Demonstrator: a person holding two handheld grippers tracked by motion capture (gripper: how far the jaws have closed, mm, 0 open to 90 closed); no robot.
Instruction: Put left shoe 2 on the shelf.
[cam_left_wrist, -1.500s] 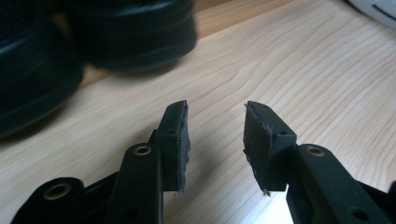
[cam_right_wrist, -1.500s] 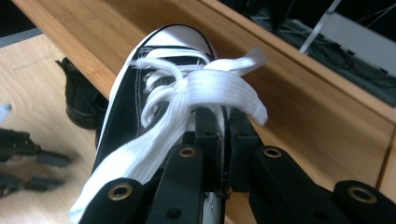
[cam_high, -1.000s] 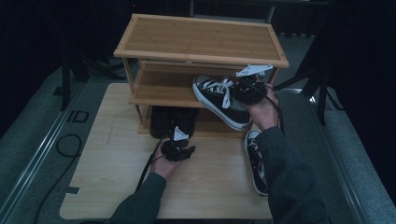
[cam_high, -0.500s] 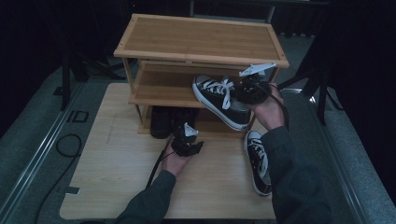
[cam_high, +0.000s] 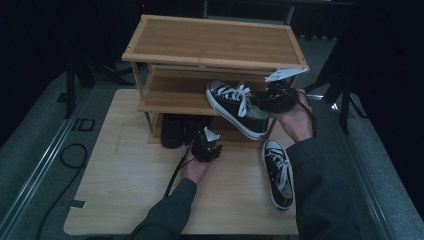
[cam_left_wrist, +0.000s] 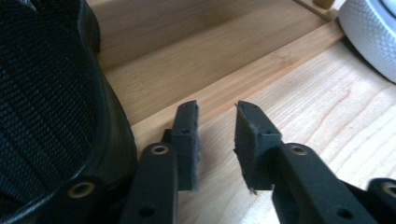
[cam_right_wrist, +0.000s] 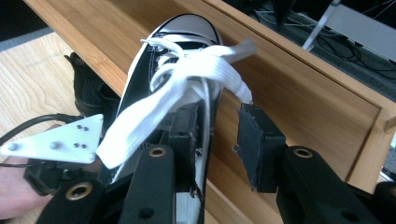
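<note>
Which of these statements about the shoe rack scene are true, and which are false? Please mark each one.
1. One black sneaker lies on the wooden table, to the right of the rack. True.
2. The top shelf of the bamboo shoe rack carries a pair of shoes. False: the top shelf is bare.
3. The left gripper grips a black shoe. False: nothing is between its jaws, which have just been closing; the dark shoe is beside them.
4. The laced sneaker at the right gripper rests with its toe on the middle shelf. True.
5. The sneaker laces are red. False: they are white.
</note>
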